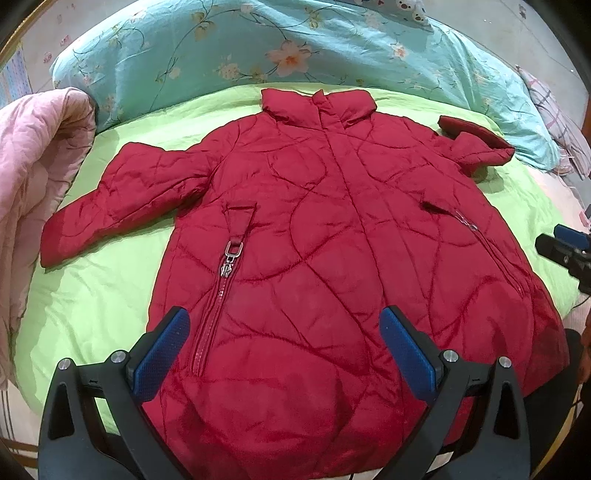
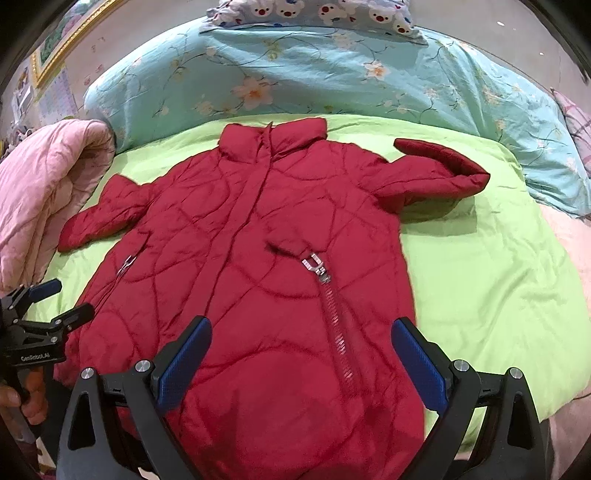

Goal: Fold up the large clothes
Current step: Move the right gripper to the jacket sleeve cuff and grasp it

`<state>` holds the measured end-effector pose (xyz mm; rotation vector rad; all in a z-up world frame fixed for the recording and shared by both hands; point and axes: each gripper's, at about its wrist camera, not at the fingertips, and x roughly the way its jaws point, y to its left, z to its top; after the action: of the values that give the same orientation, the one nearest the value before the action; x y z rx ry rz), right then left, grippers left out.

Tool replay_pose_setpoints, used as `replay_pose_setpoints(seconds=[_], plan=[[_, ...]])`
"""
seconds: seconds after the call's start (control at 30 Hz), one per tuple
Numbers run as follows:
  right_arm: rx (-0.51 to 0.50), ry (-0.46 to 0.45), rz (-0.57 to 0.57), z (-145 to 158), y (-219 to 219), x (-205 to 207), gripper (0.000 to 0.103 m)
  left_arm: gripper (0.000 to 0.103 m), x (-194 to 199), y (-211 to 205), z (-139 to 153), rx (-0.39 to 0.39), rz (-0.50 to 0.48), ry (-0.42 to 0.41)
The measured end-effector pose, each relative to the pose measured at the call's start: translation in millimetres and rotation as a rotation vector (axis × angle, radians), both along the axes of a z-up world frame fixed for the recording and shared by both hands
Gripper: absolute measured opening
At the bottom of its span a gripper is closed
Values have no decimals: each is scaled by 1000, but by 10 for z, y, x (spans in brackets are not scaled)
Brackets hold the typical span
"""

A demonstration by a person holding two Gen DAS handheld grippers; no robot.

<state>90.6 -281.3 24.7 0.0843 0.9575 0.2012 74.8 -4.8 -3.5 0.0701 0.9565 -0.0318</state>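
Note:
A red quilted jacket [image 1: 314,229] lies spread face up on the green sheet [image 1: 96,295], collar toward the far side; it also shows in the right wrist view [image 2: 258,258]. Its left sleeve [image 1: 122,195] lies flat and outstretched; its right sleeve [image 2: 436,173] is bent near the shoulder. My left gripper [image 1: 284,325] is open and empty, hovering over the jacket's lower hem; it also shows at the left edge of the right wrist view [image 2: 62,301]. My right gripper [image 2: 301,334] is open and empty above the lower right pocket zipper [image 2: 336,321]; it also shows in the left wrist view [image 1: 565,247].
A turquoise floral duvet [image 1: 295,48] is bunched along the far side of the bed. A pink quilt [image 1: 33,177] is piled at the left. A bear-print pillow [image 2: 314,13] lies behind the duvet. Green sheet lies bare to the right of the jacket [image 2: 480,277].

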Motion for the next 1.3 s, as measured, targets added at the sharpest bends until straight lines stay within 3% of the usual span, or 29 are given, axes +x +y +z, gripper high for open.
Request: replay_pose_setpoints(seconds=[0.37,0.73,0.97,1.1,1.3], plan=[[13,-13,-63,-38,-392,508,99,103,350,2,-66,6,22,21],[29,-12,-166,-206,-983,1308,99,103,759,9,-117,19,33,13],[-20,-37,-197,-204,-1205,1734,97,103,954,64,-190,-103,58,14],[-56,-67,-206,-186,-1293,1998,97,103,1085,-6,-232,-27,27,22],[-165,-55,-196,-319,-1360,2524,91,103,1263,16,-305,-47,23,52]])
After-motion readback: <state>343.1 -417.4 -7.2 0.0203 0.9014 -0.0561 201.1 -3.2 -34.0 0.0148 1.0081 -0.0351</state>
